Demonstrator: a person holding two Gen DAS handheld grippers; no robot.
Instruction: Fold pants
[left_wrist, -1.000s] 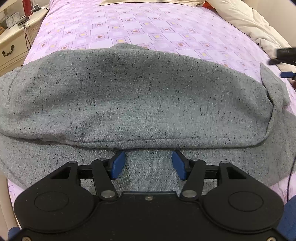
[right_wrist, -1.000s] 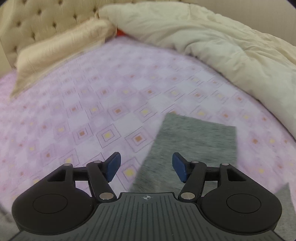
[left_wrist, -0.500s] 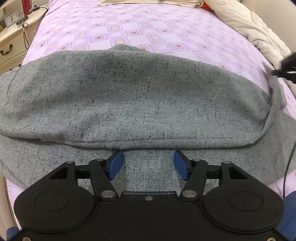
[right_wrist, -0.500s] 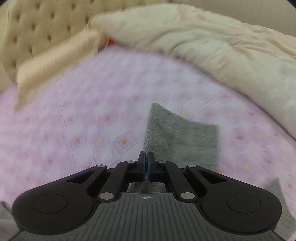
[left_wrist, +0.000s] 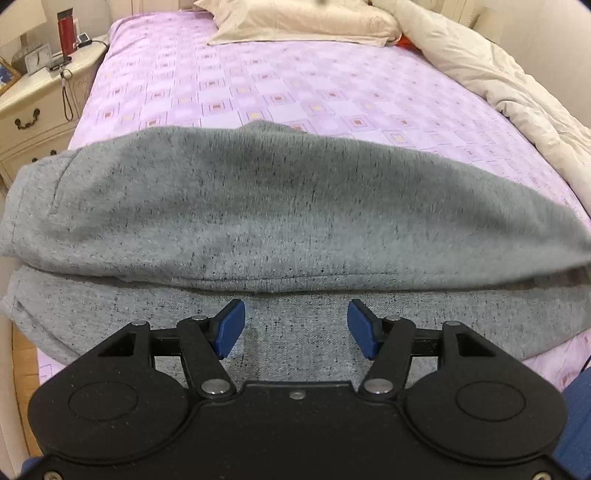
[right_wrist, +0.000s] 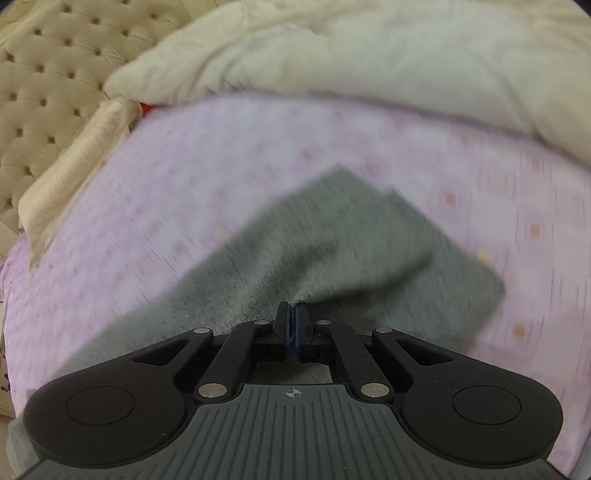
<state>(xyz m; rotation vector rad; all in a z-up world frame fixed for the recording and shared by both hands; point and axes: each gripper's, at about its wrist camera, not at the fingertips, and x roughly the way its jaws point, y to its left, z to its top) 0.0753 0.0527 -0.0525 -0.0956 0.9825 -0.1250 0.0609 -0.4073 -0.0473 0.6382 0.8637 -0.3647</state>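
Grey pants (left_wrist: 295, 206) lie folded across the purple bed (left_wrist: 295, 85). The left hand-held gripper (left_wrist: 295, 328) hovers open above them. The right hand-held gripper (right_wrist: 294, 325) is clamped on a pants leg end.

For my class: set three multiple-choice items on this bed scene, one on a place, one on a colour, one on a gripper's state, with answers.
1. Where do the pants lie? A on the bedsheet; B on the nightstand; C on the floor.
2. What colour is the bottle? A blue; B red; C green.
3. How is the right gripper? A wide open; B out of view; C shut on the pants.

Answers: 1 A, grey cloth spreads over the purple sheet. 2 B, it stands red on the nightstand. 3 C, its pads pinch grey cloth.
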